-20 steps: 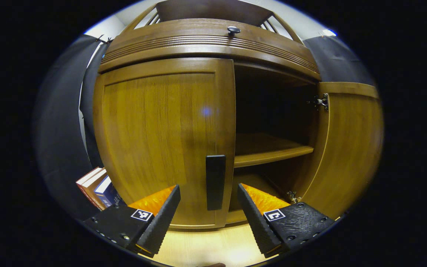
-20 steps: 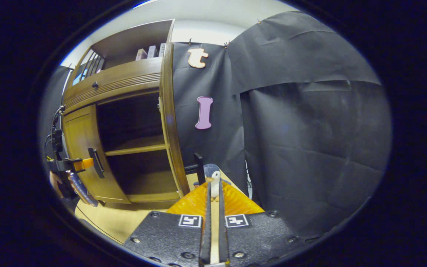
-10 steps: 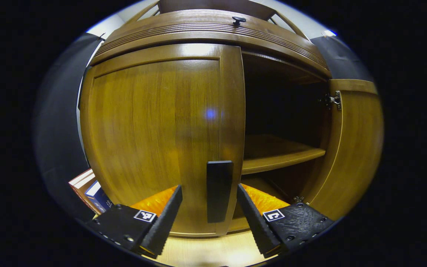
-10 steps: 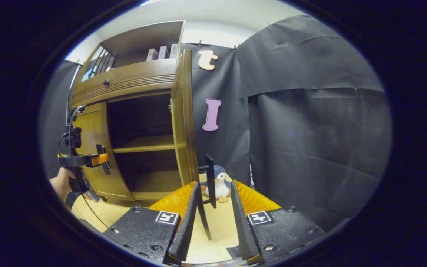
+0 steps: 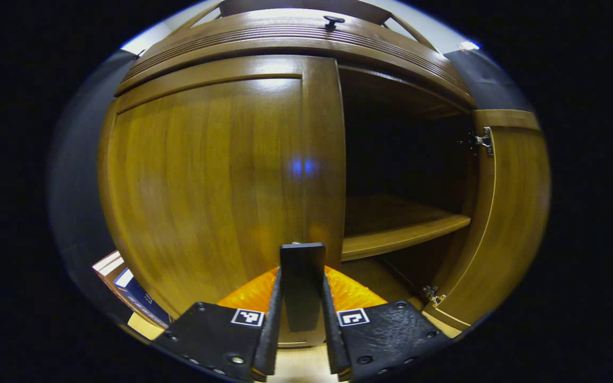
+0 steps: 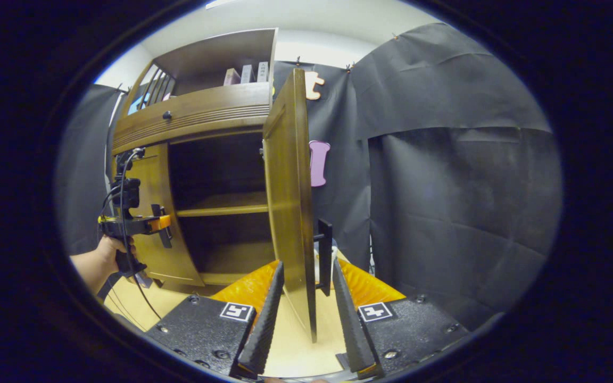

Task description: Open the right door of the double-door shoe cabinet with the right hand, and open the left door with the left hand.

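The wooden shoe cabinet (image 5: 285, 42) is close ahead in the left gripper view. Its left door (image 5: 200, 181) stands closed. My left gripper (image 5: 301, 282) is shut on that door's black vertical handle (image 5: 301, 266), a finger on each side. The right door (image 5: 503, 213) is swung wide open, baring a dark inside. In the right gripper view the right door (image 6: 288, 186) shows edge-on, and its black handle (image 6: 325, 255) sits on the far side. My right gripper (image 6: 307, 263) is open, the door's edge standing between its fingers untouched. A hand (image 6: 109, 255) holds the left gripper (image 6: 144, 226) at the left door.
An inner shelf (image 5: 402, 229) crosses the open half. A knobbed drawer (image 5: 332, 21) runs above the doors. Books (image 5: 125, 274) lean low at the cabinet's left; more books (image 6: 248, 74) stand on its top shelf. Black cloth (image 6: 445, 186) walls the right. Pale wood floor (image 6: 290, 346) lies below.
My left gripper moved forward and shut on the left door's handle. My right gripper opened from shut, and the right door's edge now lies between its fingers.
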Demonstrator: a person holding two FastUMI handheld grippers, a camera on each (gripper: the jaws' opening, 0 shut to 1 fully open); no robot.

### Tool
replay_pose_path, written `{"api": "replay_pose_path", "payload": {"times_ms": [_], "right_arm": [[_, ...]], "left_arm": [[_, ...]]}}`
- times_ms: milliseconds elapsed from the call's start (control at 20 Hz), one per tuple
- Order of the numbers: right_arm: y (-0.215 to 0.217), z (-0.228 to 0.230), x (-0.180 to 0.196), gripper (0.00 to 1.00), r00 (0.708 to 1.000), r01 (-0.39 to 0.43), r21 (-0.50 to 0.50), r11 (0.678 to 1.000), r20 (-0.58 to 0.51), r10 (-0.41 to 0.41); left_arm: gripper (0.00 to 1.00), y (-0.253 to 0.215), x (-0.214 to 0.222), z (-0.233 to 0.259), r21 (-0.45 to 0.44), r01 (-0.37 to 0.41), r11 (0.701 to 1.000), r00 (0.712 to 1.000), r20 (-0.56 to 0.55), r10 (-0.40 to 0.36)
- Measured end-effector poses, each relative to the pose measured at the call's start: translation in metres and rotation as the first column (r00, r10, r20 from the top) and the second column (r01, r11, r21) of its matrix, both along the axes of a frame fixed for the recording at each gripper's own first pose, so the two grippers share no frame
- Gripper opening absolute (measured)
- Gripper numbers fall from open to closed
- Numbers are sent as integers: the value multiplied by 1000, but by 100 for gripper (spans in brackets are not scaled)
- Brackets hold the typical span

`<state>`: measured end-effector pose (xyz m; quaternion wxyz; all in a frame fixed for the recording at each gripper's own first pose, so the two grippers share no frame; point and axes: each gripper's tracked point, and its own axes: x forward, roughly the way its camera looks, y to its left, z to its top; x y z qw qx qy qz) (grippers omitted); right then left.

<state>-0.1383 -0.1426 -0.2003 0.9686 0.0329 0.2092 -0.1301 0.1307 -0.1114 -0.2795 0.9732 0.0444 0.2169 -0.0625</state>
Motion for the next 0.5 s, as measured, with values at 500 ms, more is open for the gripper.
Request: {"api": "replay_pose_path", "payload": {"times_ms": [500], "right_arm": [[34,-6,11,59,996,-84,26,996,-15,85]], "left_arm": [[28,0,-4,-3,-35,23,999,999,-38,-25]]}}
